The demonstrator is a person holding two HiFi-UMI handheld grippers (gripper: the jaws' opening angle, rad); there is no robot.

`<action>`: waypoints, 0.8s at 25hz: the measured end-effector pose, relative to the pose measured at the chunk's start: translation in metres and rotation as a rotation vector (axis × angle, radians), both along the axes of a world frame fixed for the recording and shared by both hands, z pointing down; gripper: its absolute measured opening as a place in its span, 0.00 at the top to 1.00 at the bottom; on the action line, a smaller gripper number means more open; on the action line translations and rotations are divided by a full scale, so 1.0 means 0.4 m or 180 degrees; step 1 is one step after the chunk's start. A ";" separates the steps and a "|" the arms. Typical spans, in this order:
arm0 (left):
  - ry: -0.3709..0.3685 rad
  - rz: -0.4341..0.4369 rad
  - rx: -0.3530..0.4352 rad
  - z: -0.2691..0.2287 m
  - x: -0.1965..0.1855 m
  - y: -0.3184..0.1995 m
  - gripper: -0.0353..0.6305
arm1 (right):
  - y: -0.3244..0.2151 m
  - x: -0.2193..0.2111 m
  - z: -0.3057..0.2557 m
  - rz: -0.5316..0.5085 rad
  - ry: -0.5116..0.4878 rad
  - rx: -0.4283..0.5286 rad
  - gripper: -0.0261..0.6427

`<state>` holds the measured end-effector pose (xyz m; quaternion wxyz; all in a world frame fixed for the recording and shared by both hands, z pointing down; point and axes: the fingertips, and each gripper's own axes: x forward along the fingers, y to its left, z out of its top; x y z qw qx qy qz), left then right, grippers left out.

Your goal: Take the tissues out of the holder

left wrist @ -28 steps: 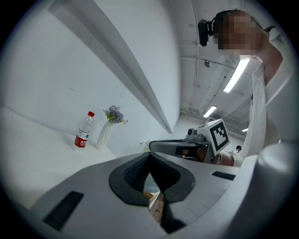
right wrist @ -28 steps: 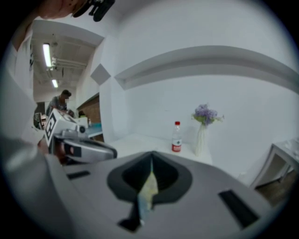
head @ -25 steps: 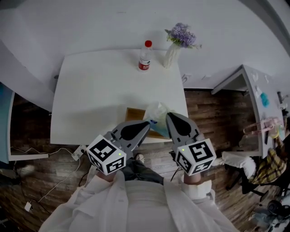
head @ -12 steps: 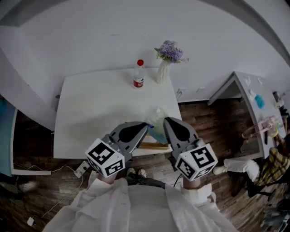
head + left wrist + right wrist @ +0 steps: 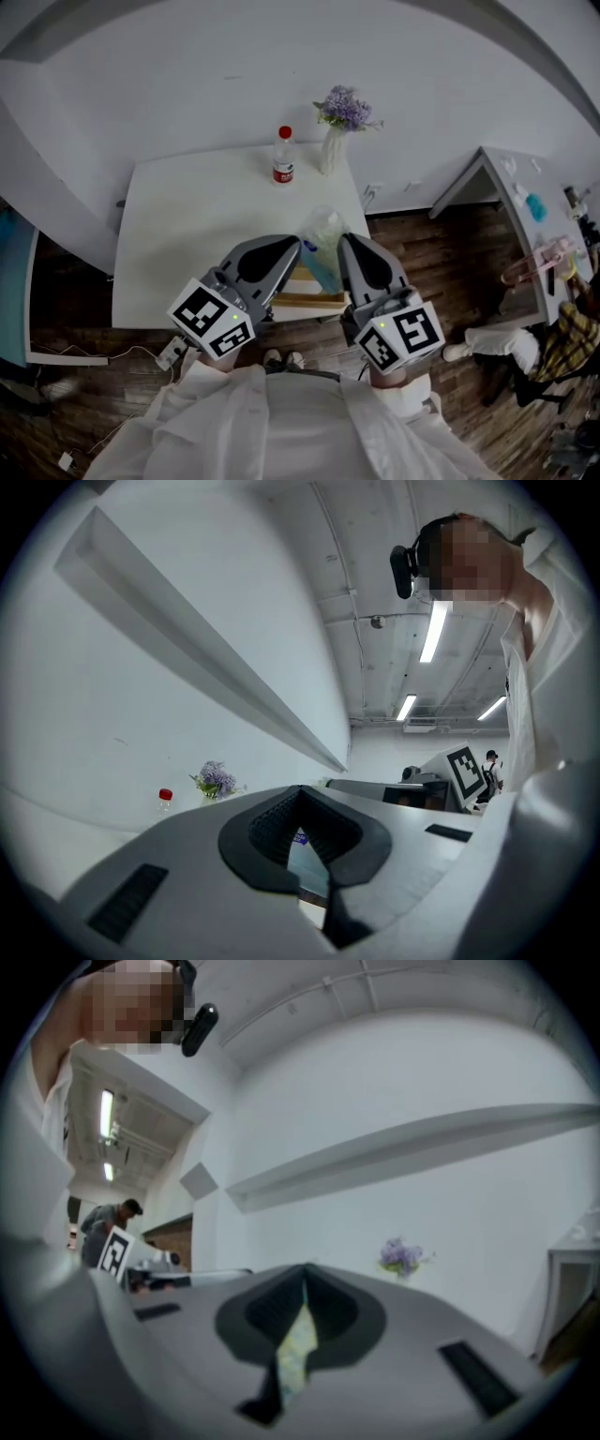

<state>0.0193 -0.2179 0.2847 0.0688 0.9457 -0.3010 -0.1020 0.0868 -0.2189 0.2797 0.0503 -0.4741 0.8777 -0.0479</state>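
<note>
Tissue pack (image 5: 322, 246), soft and wrapped in pale blue plastic, is pinched between my two grippers, right above the wooden holder (image 5: 314, 301). From overhead I cannot tell whether its lower end is clear of the holder. My left fingers (image 5: 253, 832) are closed on one side of the tissue pack. A strip of blue wrapper with a small dark label shows in the notch between their dark ribbed pads. My right fingers (image 5: 333, 1321) are squeezed fully together on the other side, with a crumpled, pale greenish fold of wrapper caught in the slit between them. The left gripper (image 5: 292, 251) reaches in from the holder's left and the right gripper (image 5: 349, 248) from its right. Their grey noses angle toward each other, so the pack stands up between the tips. Nearer to me than the holder is my white coat (image 5: 300, 422). The holder itself stands at the near edge of the white table (image 5: 187, 225), toward its right corner. Well beyond the holder, at the table's far edge, stands a clear bottle with a red cap (image 5: 282, 157). Just right of it is a white vase of purple flowers (image 5: 330, 150). Dark wooden floor (image 5: 422, 234) lies to the holder's right.
</note>
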 end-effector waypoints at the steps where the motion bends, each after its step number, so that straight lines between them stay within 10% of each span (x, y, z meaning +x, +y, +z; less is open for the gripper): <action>1: -0.0003 -0.0034 0.0017 -0.004 0.000 -0.005 0.93 | 0.000 0.004 -0.008 0.0008 -0.0001 0.0028 0.94; 20: 0.0009 -0.0168 -0.0008 -0.002 0.013 -0.037 0.93 | -0.011 0.031 -0.011 0.0092 0.0064 0.0132 0.94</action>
